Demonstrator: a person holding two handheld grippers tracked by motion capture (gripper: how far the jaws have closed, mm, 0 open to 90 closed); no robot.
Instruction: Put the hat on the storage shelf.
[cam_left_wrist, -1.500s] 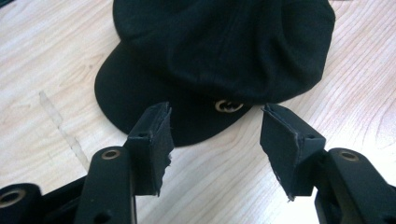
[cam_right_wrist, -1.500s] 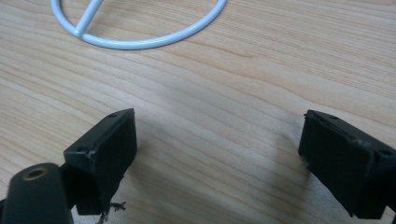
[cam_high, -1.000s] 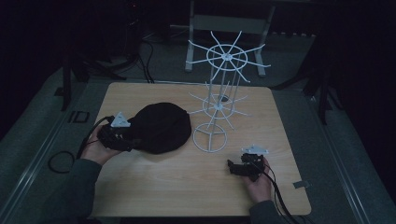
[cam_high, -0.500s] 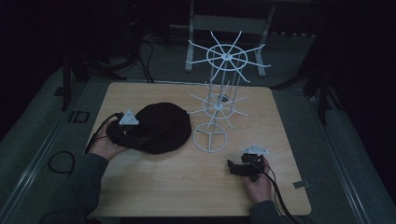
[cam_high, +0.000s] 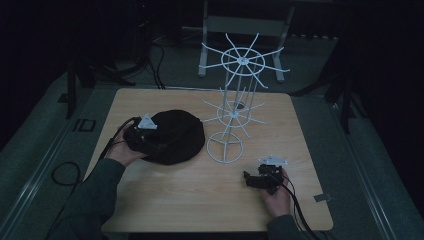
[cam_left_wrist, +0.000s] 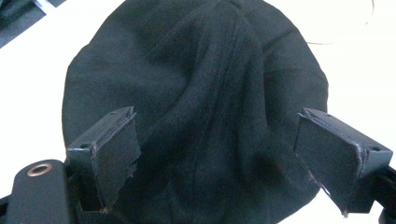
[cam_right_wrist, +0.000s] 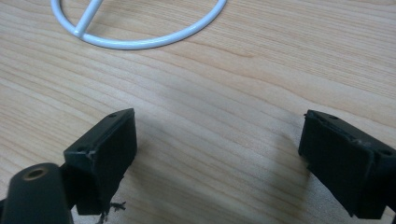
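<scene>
- The black hat (cam_high: 175, 136) lies flat on the left half of the wooden table (cam_high: 165, 200), just beside the ring base of the white wire stand (cam_high: 235, 115).
- The left gripper (cam_high: 150, 142) sits at the hat's near-left edge. In the left gripper view its jaws stand wide apart with the dark cloth (cam_left_wrist: 201, 107) spread between and beyond them — nothing is pinched yet.
- The right gripper (cam_high: 252, 179) rests low over bare wood at the front right, well apart from the hat. Its jaws are also spread wide and hold nothing; the right gripper view shows only table grain between them, with the stand's ring base (cam_right_wrist: 140, 42) lying ahead.
- By my reading, the step in hand is the approach for a grasp: the left gripper is lined up on the hat but has not closed.
- The next move calls for lowering the jaws until they straddle a fold or the brim, then closing firmly. The fabric is soft and limp, so a shallow bite would likely slip.
- Hanging the hat on the stand looks like the aim — the right gripper may need to steady the base or take the opposite edge.
</scene>
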